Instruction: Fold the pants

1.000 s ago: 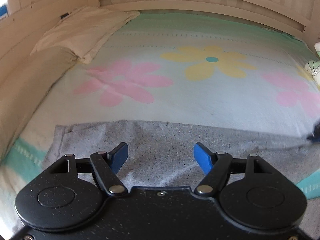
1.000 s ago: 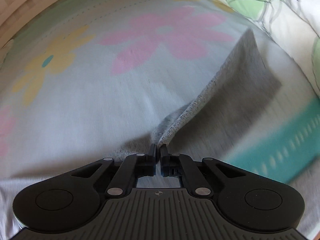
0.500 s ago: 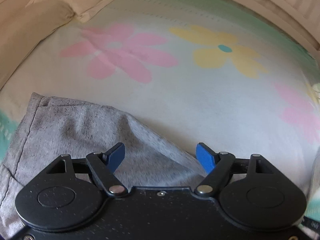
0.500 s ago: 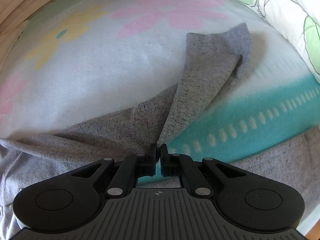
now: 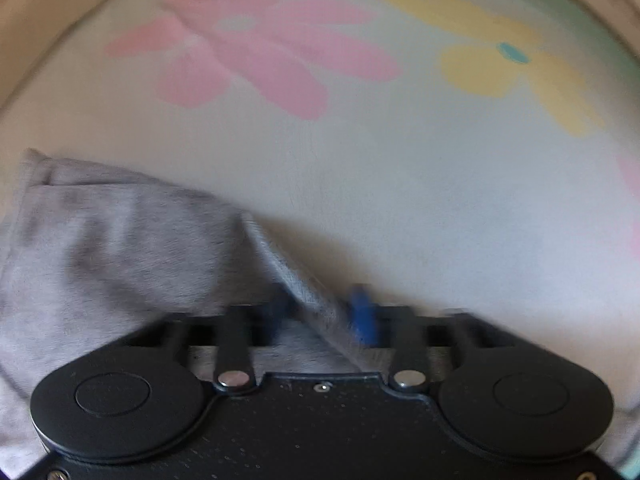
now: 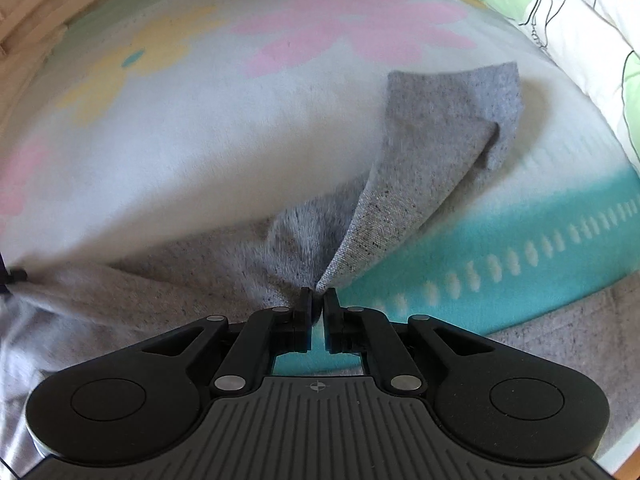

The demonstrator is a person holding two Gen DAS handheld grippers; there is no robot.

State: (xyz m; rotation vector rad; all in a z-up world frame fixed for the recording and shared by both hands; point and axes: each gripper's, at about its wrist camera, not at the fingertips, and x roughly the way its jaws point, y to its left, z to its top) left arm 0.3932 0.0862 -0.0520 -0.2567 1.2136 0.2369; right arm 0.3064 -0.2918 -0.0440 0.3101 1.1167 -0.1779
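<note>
The grey pants lie on a flowered bed sheet. In the left wrist view my left gripper has its blue fingers close together around a raised edge of the grey fabric; the view is blurred by motion. In the right wrist view my right gripper is shut on a pinched edge of the pants, and a leg end hangs folded up and to the right of it. More grey fabric spreads to the left below the gripper.
The sheet has pink and yellow flowers and a teal band near its edge. A white and green patterned duvet lies at the far right. A beige bed wall rises at the left.
My left gripper has closed from wide open onto the pants edge and moved nearer to the fabric. My right gripper stays shut on the pants, and the leg end has shifted a little.
</note>
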